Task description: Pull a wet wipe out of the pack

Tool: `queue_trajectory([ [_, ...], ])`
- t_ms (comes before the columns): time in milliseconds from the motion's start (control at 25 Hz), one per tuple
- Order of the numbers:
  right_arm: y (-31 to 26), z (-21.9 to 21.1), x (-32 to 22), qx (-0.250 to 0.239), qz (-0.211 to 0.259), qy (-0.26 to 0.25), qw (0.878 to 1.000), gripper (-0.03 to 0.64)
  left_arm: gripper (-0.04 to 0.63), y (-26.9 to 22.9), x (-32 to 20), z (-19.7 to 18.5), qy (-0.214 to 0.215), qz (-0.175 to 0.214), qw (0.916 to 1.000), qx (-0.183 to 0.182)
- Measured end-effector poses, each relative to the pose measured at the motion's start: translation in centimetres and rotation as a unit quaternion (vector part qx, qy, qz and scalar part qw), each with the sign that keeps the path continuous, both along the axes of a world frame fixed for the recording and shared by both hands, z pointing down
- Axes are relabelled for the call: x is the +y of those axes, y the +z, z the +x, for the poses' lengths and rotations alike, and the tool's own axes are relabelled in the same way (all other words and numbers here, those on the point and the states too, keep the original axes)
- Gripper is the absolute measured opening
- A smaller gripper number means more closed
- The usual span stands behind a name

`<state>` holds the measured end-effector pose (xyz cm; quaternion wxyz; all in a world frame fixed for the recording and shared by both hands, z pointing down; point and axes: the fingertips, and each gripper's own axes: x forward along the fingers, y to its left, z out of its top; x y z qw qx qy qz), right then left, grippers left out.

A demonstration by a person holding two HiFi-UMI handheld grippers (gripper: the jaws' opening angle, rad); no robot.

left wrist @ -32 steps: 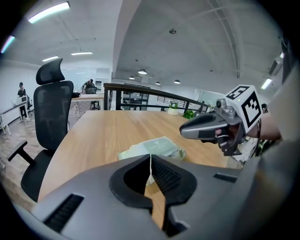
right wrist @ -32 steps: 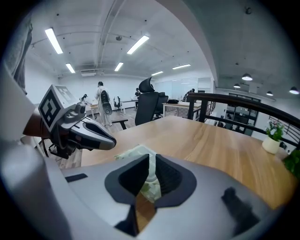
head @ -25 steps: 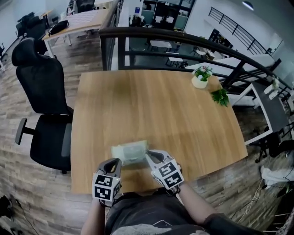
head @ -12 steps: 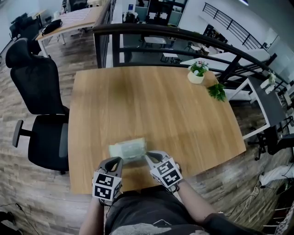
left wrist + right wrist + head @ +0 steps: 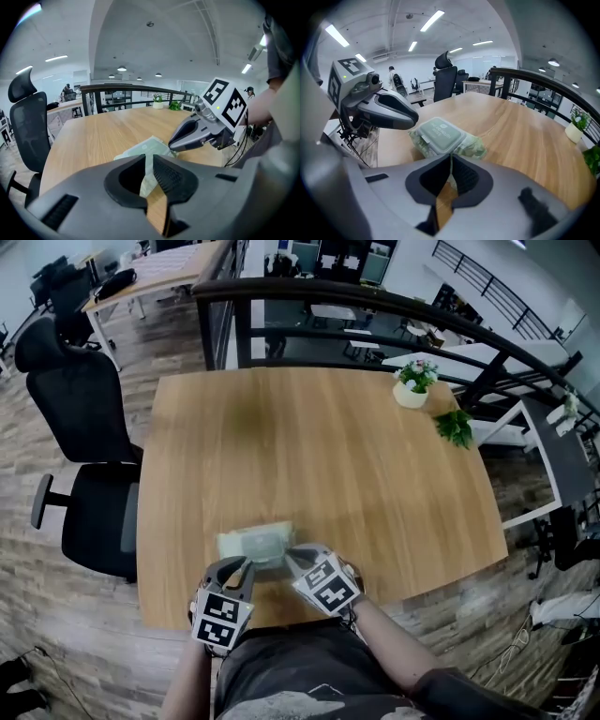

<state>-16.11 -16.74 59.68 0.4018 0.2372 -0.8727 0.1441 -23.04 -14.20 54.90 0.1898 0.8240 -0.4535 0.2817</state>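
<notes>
The right hand-held gripper [image 5: 290,556] has dropped beside the pale-green plastic wipe pack [image 5: 253,544] on the wooden counter [image 5: 319,446]; the left hand-held gripper [image 5: 245,564] flanks the pack's other side. Both jaws together, empty. Lid [image 5: 440,133] shut, no wipe out.

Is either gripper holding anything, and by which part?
Cannot tell. The left gripper and right gripper are both shut, tips at the near edge of the wet wipe pack; any pinch on its wrapper is unclear.
</notes>
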Motion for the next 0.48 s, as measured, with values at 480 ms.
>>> queue_trajectory([
  [480, 0.3, 0.1, 0.0, -0.007, -0.027, -0.015, 0.999, 0.026, 0.287, 1.4, -1.4, 1.4, 0.077, 0.051, 0.9868, -0.133],
])
